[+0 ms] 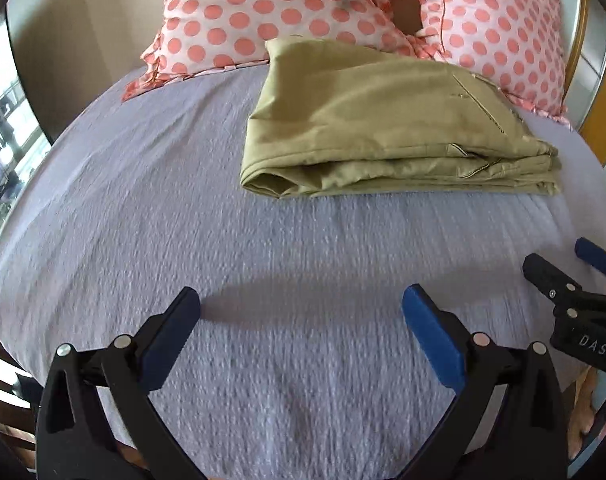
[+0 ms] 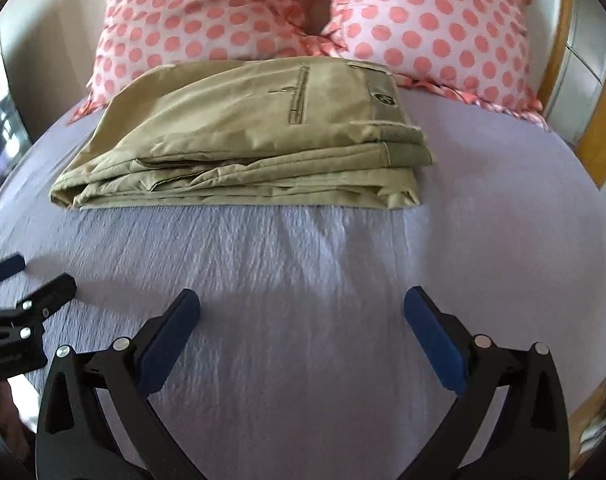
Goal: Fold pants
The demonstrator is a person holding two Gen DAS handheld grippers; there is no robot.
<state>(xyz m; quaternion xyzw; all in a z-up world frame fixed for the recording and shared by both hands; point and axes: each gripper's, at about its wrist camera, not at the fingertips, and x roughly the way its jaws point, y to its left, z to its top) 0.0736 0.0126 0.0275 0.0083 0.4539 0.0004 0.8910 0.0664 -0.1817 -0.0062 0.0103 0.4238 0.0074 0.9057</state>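
Both the left hand-held gripper (image 1: pixel 301 304) and right hand-held gripper (image 2: pixel 302 304) gape empty over the lilac bed (image 1: pixel 143 220); ahead lie folded khaki pants (image 2: pixel 243 144), touching polka-dot pillows (image 2: pixel 423 20).

White capital letters "DAS" could be read on the black plastic body of the right gripper (image 1: pixel 595 258), which entered the left wrist view at about four o'clock; the print ran on toward the frame edge and anything after those letters was cut off. In the right wrist view, the black plastic body of the left gripper (image 2: pixel 31 276), at about eight o'clock, carried a line of faint pale lettering, too blurred to make out. The folded khaki cotton pants (image 2: pixel 239 144) bore a small dark round emblem on the waistband at about one o'clock, and its marking was too small to read.
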